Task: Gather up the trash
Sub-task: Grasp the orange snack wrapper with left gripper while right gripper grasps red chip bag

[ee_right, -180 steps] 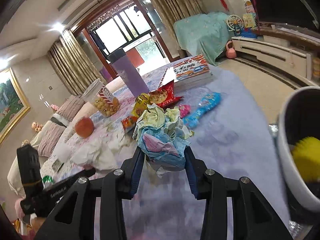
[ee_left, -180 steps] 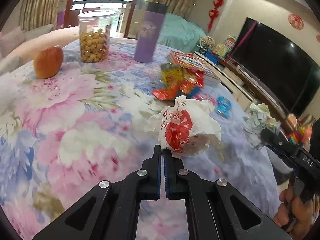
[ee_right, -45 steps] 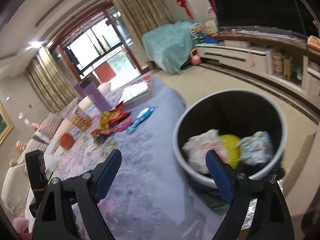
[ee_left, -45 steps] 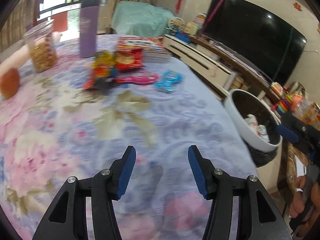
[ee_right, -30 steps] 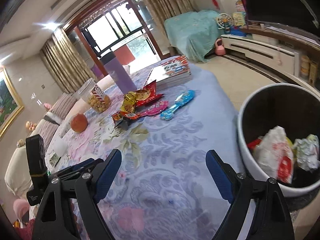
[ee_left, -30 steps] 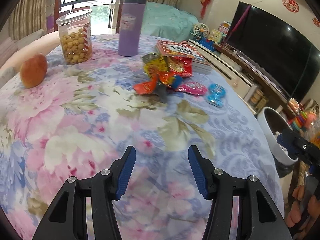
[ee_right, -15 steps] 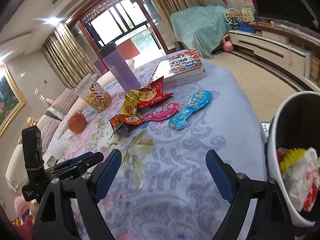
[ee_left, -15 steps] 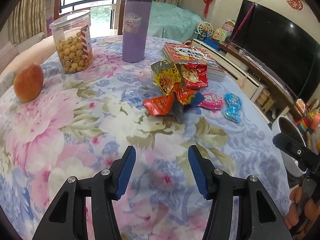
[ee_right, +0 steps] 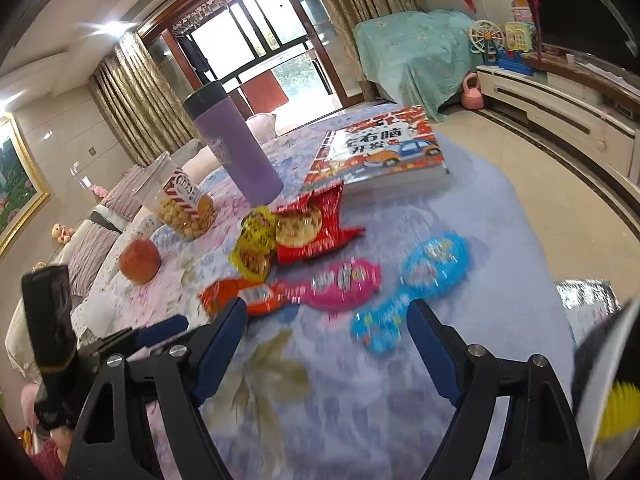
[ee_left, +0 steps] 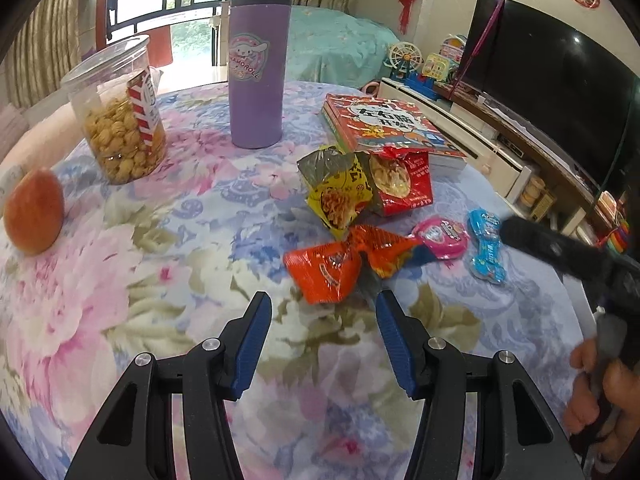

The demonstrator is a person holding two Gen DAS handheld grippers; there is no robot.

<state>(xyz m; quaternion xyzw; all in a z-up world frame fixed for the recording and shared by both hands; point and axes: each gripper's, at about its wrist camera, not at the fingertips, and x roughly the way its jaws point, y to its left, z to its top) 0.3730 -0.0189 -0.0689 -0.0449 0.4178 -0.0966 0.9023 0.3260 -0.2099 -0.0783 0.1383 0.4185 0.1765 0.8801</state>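
Several snack wrappers lie in a pile on the flowered tablecloth: an orange one (ee_left: 340,264), a yellow one (ee_left: 340,192), a red one (ee_left: 400,180), a pink one (ee_left: 440,236) and a blue one (ee_left: 486,252). My left gripper (ee_left: 324,312) is open and empty, its tips just short of the orange wrapper. My right gripper (ee_right: 326,312) is open with its jaws closing and nothing pressed between them. The pink wrapper (ee_right: 344,282) and the blue wrapper (ee_right: 416,292) lie just beyond its tips.
A purple bottle (ee_left: 258,68), a jar of snacks (ee_left: 120,116), an apple (ee_left: 34,212) and a stack of books (ee_left: 384,128) stand behind the pile. The white trash bin (ee_right: 600,360) shows at the right edge, off the table.
Both grippers have moved away from the bin and in toward the wrapper pile, which now looms larger. The bin has slid to the right edge of the right wrist view.
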